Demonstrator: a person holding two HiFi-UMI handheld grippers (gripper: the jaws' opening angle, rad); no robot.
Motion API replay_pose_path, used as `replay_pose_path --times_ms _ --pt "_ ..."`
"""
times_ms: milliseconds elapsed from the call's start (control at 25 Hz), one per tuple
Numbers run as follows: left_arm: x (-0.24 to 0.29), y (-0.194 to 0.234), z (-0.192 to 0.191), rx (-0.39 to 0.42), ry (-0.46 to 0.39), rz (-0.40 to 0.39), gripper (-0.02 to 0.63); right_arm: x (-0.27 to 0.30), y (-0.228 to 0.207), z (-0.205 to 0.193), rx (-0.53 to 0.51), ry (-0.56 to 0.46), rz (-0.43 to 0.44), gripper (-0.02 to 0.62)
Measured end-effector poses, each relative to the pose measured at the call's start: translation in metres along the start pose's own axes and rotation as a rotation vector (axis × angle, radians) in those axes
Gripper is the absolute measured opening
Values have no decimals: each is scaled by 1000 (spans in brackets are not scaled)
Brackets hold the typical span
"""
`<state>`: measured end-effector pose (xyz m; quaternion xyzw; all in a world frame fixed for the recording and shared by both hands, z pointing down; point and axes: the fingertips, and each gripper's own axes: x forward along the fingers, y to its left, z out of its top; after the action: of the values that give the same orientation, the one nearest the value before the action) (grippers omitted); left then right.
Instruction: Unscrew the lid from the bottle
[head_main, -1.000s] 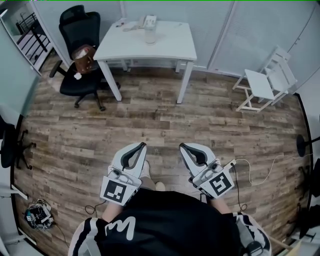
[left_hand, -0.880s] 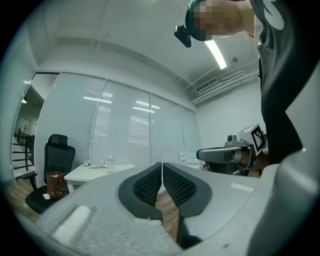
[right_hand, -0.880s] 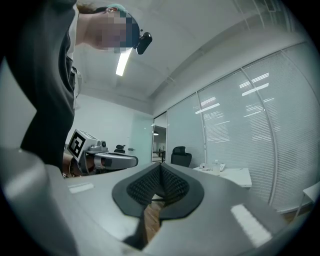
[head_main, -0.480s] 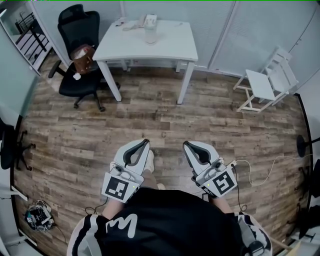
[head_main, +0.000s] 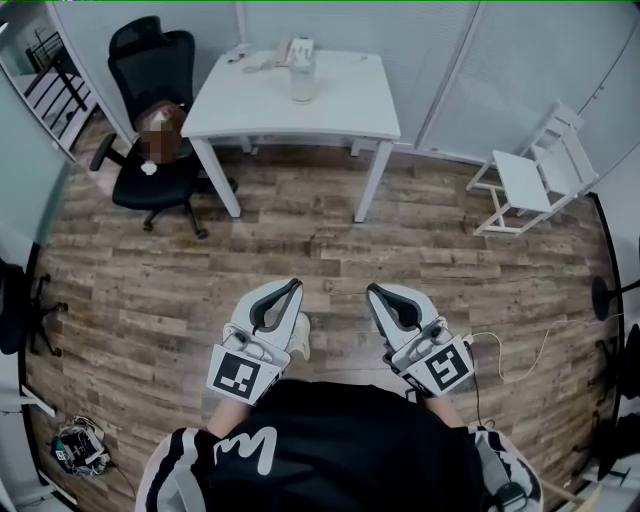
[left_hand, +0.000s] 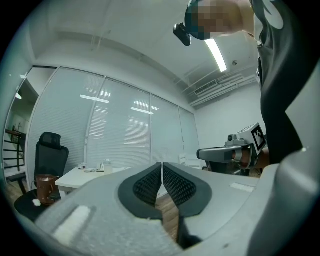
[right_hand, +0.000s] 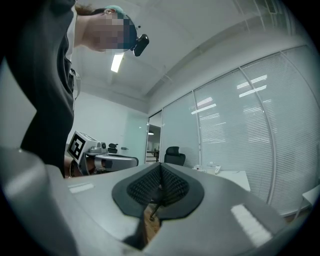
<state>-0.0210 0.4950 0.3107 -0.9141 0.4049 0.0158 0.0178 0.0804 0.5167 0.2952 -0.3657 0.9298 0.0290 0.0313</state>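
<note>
Brown wood planking makes up the floor (head_main: 300, 250), on which everything stands. A white rectangular desk (head_main: 345, 108) is set well ahead of the person, near the wall of blinds. A black wheeled office chair (head_main: 150, 80) is seen at its left end, and a small white slatted chair (head_main: 530, 170) well off to its right.

The left gripper (head_main: 293, 287), a white two-jaw tong with dark ribbed pads, and the matching right gripper (head_main: 373, 291) are held level just in front of the body, side by side. Both are clenched, pads meeting, with nothing between them.

A clear upright bottle (head_main: 303, 78) is stood near the desk's far edge, about midway along it and well apart from both grippers. Its lid is too small to be made out.

The step in hand is judged to be the approach; no unscrewing is begun. The desk is best met squarely at its near edge, and the jaws opened before the bottle is neared. One gripper should be closed low on the body to steady it, the other on the lid, so that the twist is made about the bottle's upright axis.
</note>
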Motion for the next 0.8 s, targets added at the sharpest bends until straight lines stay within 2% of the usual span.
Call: replay_pose_path --times_ms 800 --pt "91 138 -12 -24 15 -48 8 139 -80 -15 12 22 -36 2"
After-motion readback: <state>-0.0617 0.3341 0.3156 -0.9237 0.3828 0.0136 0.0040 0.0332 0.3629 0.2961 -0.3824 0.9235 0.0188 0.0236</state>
